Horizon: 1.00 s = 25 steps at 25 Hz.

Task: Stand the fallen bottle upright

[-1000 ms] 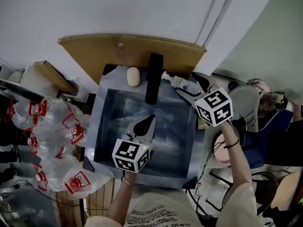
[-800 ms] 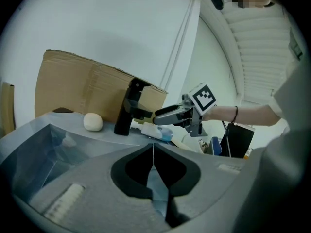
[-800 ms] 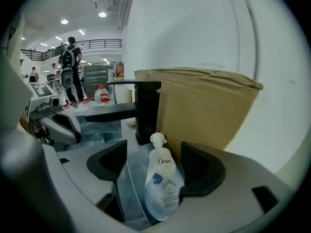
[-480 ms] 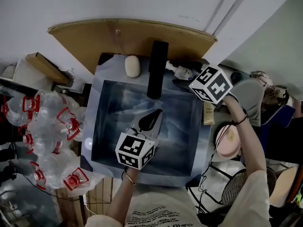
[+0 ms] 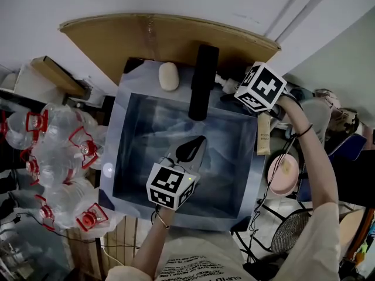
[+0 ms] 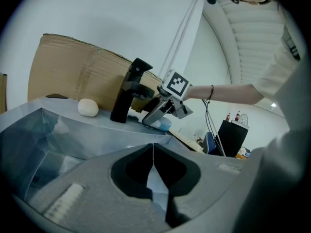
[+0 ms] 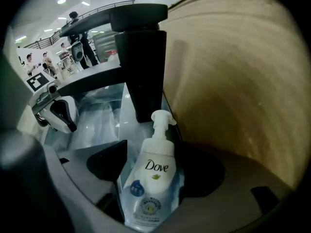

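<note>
The right gripper view shows the bottle [image 7: 151,188] clamped between the jaws of the right gripper [image 7: 155,161], with its pump pointing at the black faucet [image 7: 141,67] just ahead. In the head view the gripper's cube hides most of the bottle. The left gripper [image 6: 153,161], its jaws pressed together on nothing, hovers over the sink [image 5: 123,157] in front of the faucet.
</note>
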Available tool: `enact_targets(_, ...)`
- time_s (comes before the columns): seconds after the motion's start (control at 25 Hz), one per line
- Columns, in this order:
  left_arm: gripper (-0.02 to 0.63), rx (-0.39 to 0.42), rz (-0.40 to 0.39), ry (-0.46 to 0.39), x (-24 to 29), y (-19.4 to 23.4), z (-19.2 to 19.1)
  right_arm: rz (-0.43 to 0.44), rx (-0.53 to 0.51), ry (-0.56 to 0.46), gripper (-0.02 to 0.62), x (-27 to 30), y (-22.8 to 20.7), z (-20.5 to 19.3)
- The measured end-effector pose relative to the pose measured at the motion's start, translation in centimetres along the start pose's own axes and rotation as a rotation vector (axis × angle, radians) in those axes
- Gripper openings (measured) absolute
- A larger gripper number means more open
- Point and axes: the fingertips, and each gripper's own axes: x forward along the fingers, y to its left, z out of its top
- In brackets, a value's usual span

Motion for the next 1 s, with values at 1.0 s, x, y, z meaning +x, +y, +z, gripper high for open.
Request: enact_targets(1.0, 0.025, -0.008, 0.003, -0.005, -0.6, 0.0, 0.1, -0.044, -0.032, 0.105, 0.242, 0.5, -0.3, -0.1)
